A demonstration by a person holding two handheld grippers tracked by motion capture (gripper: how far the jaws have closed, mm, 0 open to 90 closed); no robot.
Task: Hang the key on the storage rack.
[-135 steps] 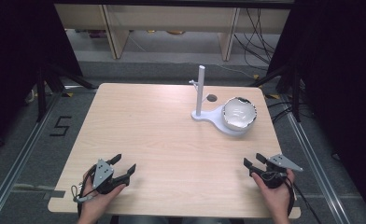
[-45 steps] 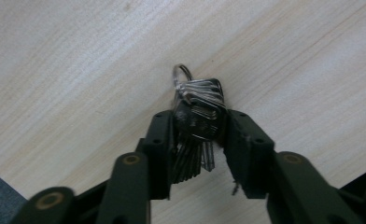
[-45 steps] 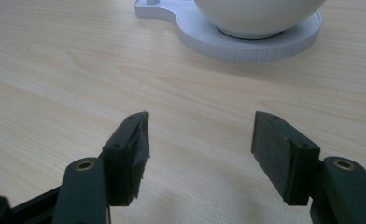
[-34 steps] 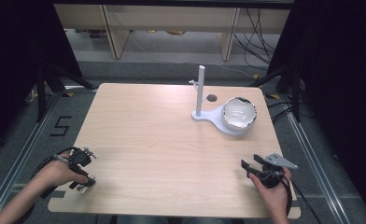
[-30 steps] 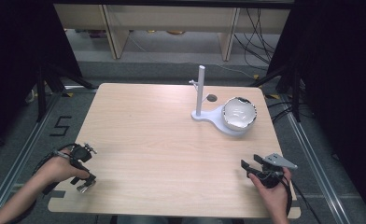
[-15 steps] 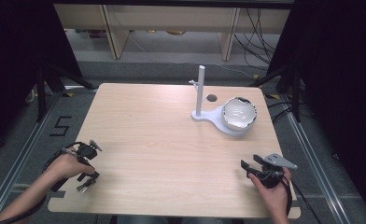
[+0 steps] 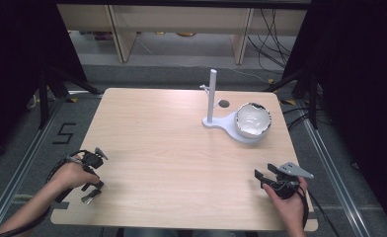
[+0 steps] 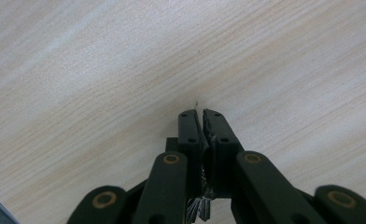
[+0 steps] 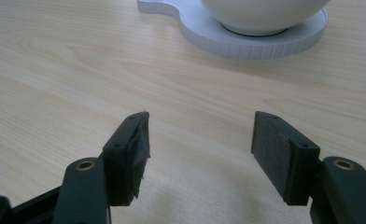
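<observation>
Nearby, left gripper empty, closing

Pale wood-grain table, white bowl, white stand

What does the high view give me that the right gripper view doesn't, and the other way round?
High view: the left gripper at the table's near left corner, the white post rising from the stand, and the bowl's inside. Right gripper view: close up, the right gripper with jaws wide apart, nothing between them, over bare wood. Both share the wooden table, the white stand base and the bowl on it.
</observation>
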